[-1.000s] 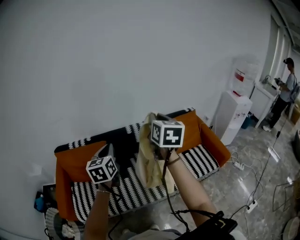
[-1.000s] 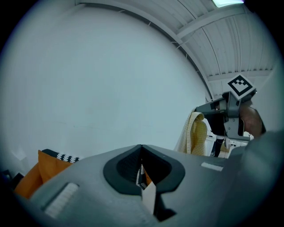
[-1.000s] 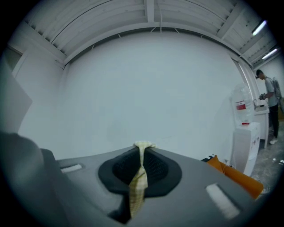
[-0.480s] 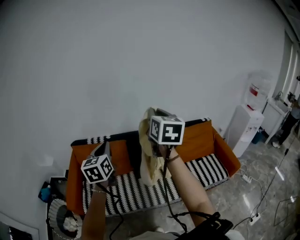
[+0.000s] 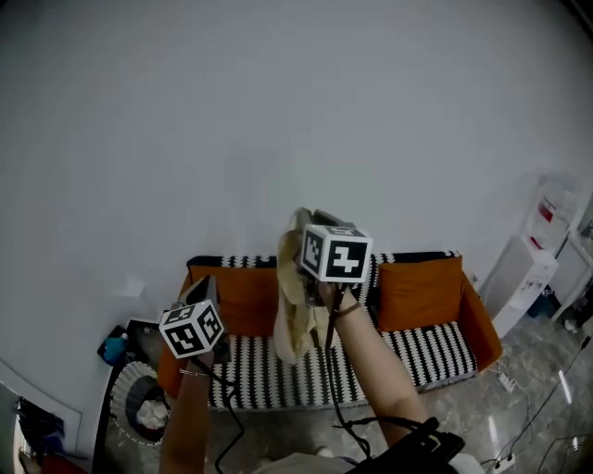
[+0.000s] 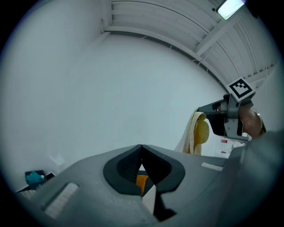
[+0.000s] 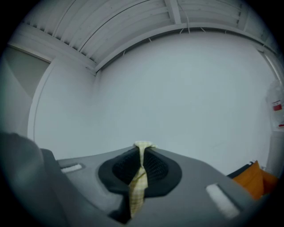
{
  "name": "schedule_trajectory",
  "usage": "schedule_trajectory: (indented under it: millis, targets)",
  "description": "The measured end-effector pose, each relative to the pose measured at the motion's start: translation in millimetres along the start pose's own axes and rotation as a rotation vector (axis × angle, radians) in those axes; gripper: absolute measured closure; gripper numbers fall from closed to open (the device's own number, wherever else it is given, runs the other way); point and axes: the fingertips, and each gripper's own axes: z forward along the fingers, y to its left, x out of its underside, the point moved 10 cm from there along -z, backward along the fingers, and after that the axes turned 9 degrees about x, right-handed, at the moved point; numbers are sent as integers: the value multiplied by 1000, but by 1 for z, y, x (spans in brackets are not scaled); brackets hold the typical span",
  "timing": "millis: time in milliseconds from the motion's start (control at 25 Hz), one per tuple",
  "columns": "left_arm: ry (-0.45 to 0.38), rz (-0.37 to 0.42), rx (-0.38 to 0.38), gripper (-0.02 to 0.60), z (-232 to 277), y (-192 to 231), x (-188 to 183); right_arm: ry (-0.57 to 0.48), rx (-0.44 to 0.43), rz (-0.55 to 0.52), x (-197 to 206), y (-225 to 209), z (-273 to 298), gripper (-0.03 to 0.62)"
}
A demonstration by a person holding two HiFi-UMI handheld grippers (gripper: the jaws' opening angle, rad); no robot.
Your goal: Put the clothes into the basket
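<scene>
Yellow cloth (image 5: 293,319) stays in right gripper (image 7: 141,153); basket (image 5: 119,400) shows fuller.

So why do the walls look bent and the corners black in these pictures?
Wide lenses: head view is dim, its sofa bowed; left gripper view has black corners and a glaring ceiling lamp; right gripper view curves the ceiling beams.
</scene>
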Motion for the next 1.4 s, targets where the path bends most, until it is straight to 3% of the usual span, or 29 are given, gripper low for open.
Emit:
schedule_trajectory:
  millis: [360, 640, 1160, 1400]
  targets:
    - [-49, -14, -171, 586, -82, 66, -13, -7, -174, -14, 4, 106, 7, 577]
    - [-34, 10, -304, 586, -140, 96, -14, 7, -316, 5, 14, 167, 8, 577]
    - [-88, -42, -717, 586, -266, 82, 8, 69, -748, -16, 31, 278, -8, 577]
    - [-97, -53, -853, 586, -322, 77, 19, 94, -880, 3, 41, 328, -29, 577]
